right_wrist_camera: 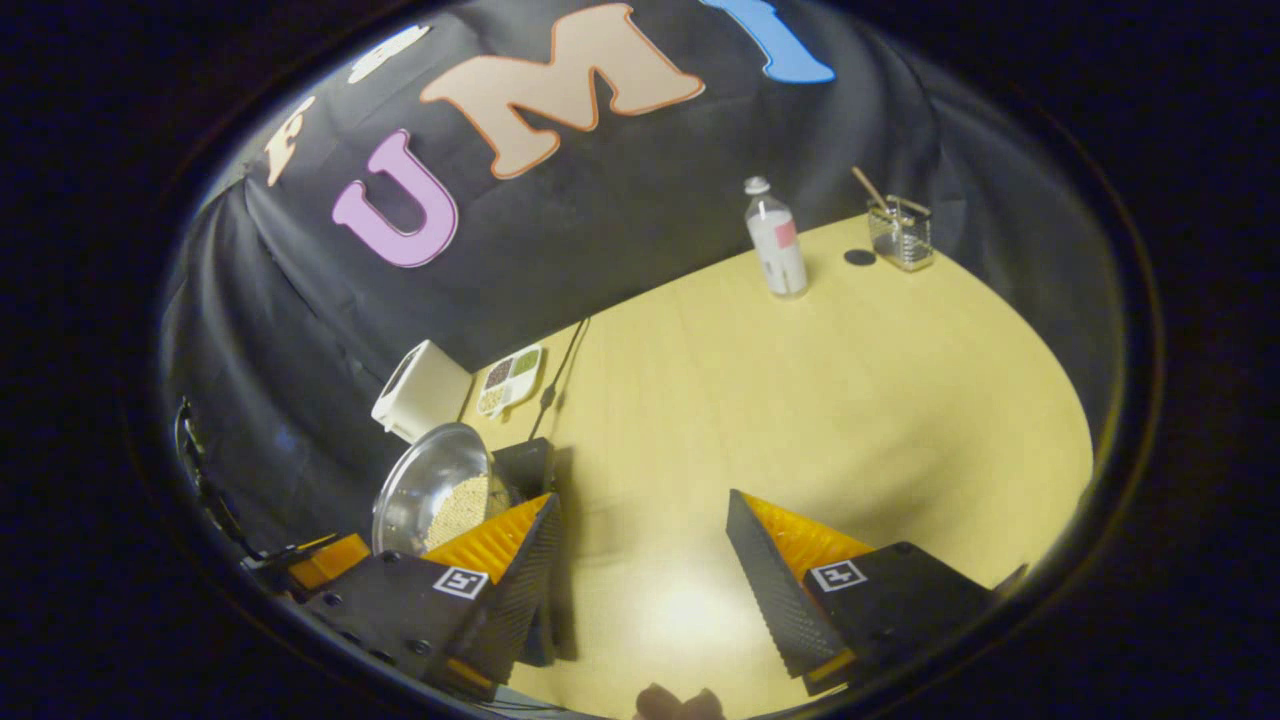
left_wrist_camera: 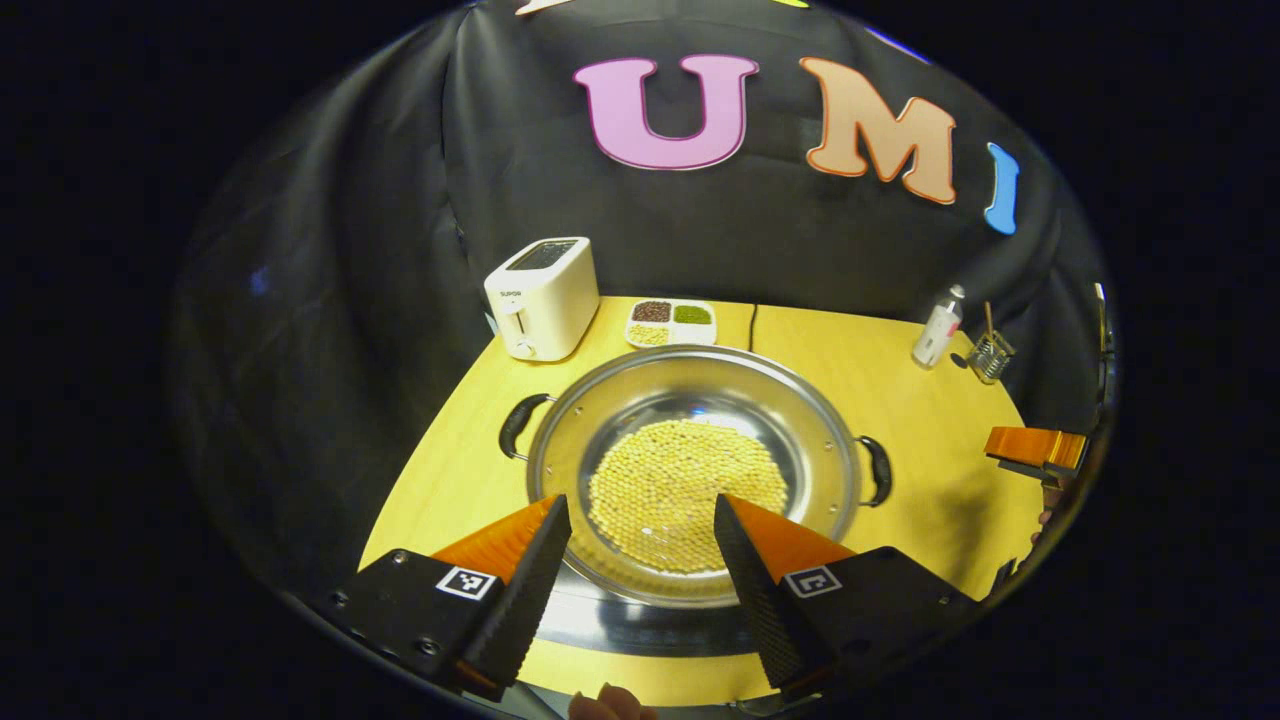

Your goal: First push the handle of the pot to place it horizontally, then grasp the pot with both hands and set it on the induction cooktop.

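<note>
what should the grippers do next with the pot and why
Probably move each gripper out to its own side handle. The pot, holding yellow beans, already rests on the dark cooktop, with the left handle and right handle lying level. The left gripper hangs open over the near rim, and the right gripper is open over bare table.

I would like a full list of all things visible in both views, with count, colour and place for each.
pot: 1, steel, yellow beans inside, two black handles, on the cooktop, table centre
induction cooktop: 1, black, under the pot
toaster: 1, white, back left
divided dish: 1, white, with beans, beside the toaster
bottle: 1, clear, back right
wire holder: 1, metal, by the bottle
table: 1, yellow wood
left gripper: 1, orange and black, open, above the pot
right gripper: 1, open, above bare table
</note>
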Demonstrator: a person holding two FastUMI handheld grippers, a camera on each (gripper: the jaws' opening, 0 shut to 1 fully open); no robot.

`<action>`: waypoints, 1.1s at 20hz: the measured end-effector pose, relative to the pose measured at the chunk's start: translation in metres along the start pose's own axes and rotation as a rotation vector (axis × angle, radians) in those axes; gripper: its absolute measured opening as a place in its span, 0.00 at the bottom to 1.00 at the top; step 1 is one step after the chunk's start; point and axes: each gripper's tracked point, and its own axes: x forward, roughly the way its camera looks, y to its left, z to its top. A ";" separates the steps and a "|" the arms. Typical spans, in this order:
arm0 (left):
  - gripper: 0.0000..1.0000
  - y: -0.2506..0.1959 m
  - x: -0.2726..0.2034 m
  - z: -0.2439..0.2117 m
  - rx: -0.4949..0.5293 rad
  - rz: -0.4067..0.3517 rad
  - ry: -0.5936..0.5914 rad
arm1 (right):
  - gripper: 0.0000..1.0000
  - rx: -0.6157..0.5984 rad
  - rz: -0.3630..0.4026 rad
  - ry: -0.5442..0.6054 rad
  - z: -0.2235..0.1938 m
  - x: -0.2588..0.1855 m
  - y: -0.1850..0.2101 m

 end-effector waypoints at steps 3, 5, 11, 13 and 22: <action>0.89 -0.043 -0.031 0.001 -0.012 -0.020 -0.054 | 0.94 -0.036 0.014 -0.059 0.013 -0.038 -0.025; 0.89 -0.073 -0.046 0.010 -0.002 -0.046 -0.094 | 0.94 -0.053 0.034 -0.115 0.030 -0.064 -0.032; 0.89 -0.144 -0.090 0.076 0.034 -0.145 -0.281 | 0.93 -0.101 0.054 -0.303 0.098 -0.128 -0.032; 0.88 -0.155 -0.113 0.099 0.034 -0.170 -0.347 | 0.92 -0.134 0.052 -0.377 0.124 -0.154 -0.025; 0.88 -0.119 -0.225 0.175 -0.052 -0.153 -0.636 | 0.93 -0.289 0.079 -0.629 0.178 -0.268 0.053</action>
